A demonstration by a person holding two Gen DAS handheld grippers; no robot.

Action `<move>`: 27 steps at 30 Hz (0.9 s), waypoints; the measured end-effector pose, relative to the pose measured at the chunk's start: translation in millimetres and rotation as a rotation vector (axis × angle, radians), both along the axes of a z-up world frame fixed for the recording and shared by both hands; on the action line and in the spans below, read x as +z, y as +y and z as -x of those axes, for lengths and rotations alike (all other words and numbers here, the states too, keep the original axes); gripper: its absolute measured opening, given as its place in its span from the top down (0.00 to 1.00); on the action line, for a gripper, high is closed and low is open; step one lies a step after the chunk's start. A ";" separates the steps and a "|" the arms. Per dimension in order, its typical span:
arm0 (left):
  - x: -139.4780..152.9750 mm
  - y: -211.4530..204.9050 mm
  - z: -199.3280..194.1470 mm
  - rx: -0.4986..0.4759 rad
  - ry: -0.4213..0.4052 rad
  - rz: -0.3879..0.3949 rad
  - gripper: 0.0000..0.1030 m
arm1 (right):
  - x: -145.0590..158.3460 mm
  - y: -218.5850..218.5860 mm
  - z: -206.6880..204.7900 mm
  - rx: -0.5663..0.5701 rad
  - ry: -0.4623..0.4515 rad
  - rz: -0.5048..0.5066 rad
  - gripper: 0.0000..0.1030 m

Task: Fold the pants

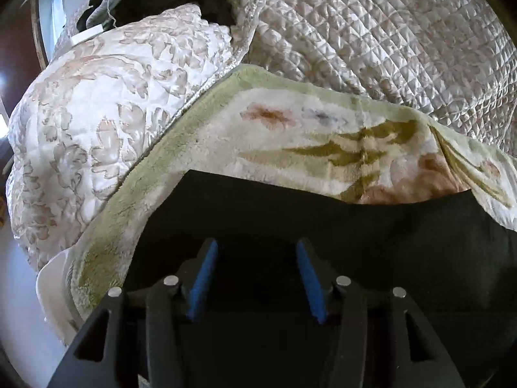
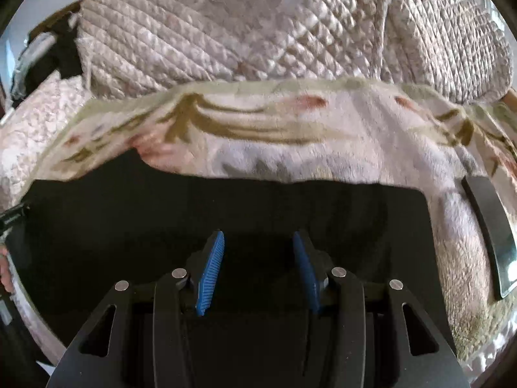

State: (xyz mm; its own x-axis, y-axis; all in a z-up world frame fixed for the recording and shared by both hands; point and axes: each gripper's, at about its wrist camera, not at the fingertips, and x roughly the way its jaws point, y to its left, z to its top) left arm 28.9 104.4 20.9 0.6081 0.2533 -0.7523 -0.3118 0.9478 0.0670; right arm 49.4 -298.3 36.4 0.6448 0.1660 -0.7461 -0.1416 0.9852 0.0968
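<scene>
Pants (image 1: 323, 226), black and spread flat, lie on a fleecy floral blanket (image 1: 290, 135) that covers the bed, with quilted bedding (image 1: 387, 32) heaped beyond its far edge. Both tools hover low over the dark cloth. The left gripper (image 1: 257, 252) has its blue fingers (image 1: 203, 278) parted with bare fabric showing between them, gripping nothing; the right gripper (image 2: 258, 245) stands the same way, its fingers (image 2: 210, 274) spread apart and empty. Judging from this, the work sits between folds or before the first one: the garment is laid out and neither tool has taken an edge yet. The next move likely calls for each tool to drop onto a hem or side edge, pinch a single layer without catching the blanket pile beneath, then carry it across so the edges meet squarely. Dark cloth gives little contrast, so seams and layers are hard to read, and I cannot tell how many times the cloth is already doubled. The left view alone shows a patterned floral quilt (image 1: 97, 123) bulging to the left and dark clothing (image 1: 161, 3) piled at the top. The right view alone shows the garment's squared right corner (image 2: 416, 194), a flat dark object with a shiny face (image 2: 491, 226) lying on the blanket nearby, and a sliver of the person's hand (image 2: 6, 274) at the left margin.
</scene>
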 end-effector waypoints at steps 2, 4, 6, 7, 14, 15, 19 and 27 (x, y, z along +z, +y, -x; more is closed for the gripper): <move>3.3 0.5 5.8 0.008 -0.017 0.000 0.48 | 2.7 2.6 6.6 0.012 -0.011 -0.015 0.56; 5.6 4.5 11.2 0.031 -0.034 -0.008 0.48 | 1.9 5.6 14.1 0.025 -0.010 -0.041 0.56; 6.6 10.9 14.9 0.064 -0.044 -0.023 0.48 | -1.5 10.1 21.0 0.040 -0.002 -0.058 0.56; 5.7 14.6 15.4 0.077 -0.042 -0.017 0.48 | -4.2 13.5 22.8 0.049 0.006 -0.057 0.56; -3.4 15.9 10.1 0.092 -0.006 -0.034 0.46 | -12.3 24.5 24.5 0.074 0.015 -0.015 0.56; -2.6 16.1 10.7 0.092 -0.008 -0.031 0.46 | -12.1 23.9 25.0 0.073 0.014 -0.018 0.56; 1.9 13.5 15.3 0.074 -0.023 -0.006 0.46 | -5.5 24.0 31.0 0.071 -0.018 -0.012 0.56; -4.6 -34.3 32.3 -0.104 -0.035 0.011 0.44 | -11.0 48.5 43.1 0.191 -0.011 -0.008 0.56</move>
State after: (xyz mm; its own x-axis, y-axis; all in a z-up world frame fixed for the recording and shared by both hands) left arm -3.4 70.1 16.3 0.6570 0.1795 -0.7322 -0.2140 0.9757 0.0471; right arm 6.2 -249.8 25.4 0.6093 0.2922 -0.7372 -0.3270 0.9395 0.1021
